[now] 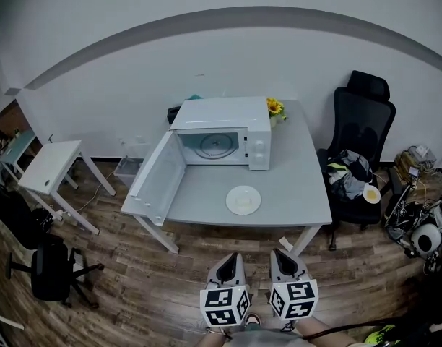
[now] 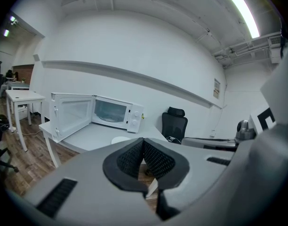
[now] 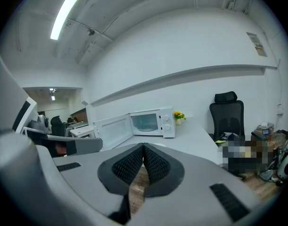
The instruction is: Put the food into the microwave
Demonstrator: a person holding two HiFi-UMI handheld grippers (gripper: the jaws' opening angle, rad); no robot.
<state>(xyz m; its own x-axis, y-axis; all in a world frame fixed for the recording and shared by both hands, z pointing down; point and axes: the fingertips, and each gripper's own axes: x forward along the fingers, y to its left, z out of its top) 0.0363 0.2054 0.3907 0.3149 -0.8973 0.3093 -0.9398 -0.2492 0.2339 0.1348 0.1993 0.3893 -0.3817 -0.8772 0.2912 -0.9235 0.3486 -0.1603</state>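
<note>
Left gripper [image 1: 230, 262] and right gripper [image 1: 282, 257] low in frame, jaws pressed together, both empty. Mid-frame: plate of food [image 1: 243, 199] on grey table [image 1: 293, 194], before open microwave [image 1: 228, 132].

Room contents, as I face them:

- Wall [image 1: 134, 85]: plain white, with a grey horizontal band [image 1: 206, 18] running its whole length.
- Floor [image 1: 134, 288]: dark wood planks.
- Worktop [image 1: 293, 186]: grey top on white legs, set against the wall ahead of me.
- Sunflowers [image 1: 274, 107]: a small bunch at the worktop's back right corner.
- Office chair [image 1: 362, 118]: black, high back with a headrest, just right of the worktop, with things heaped on its seat.
- Side table [image 1: 51, 166]: small and white, to my left, apart from the worktop.
- Second chair [image 1: 48, 270]: black, on a star base, near the side table.
- Strip light [image 2: 243, 11]: lit, on a white ceiling with exposed conduit.
- Loose gear and cables [image 1: 423, 230]: on the floor at far right.
</note>
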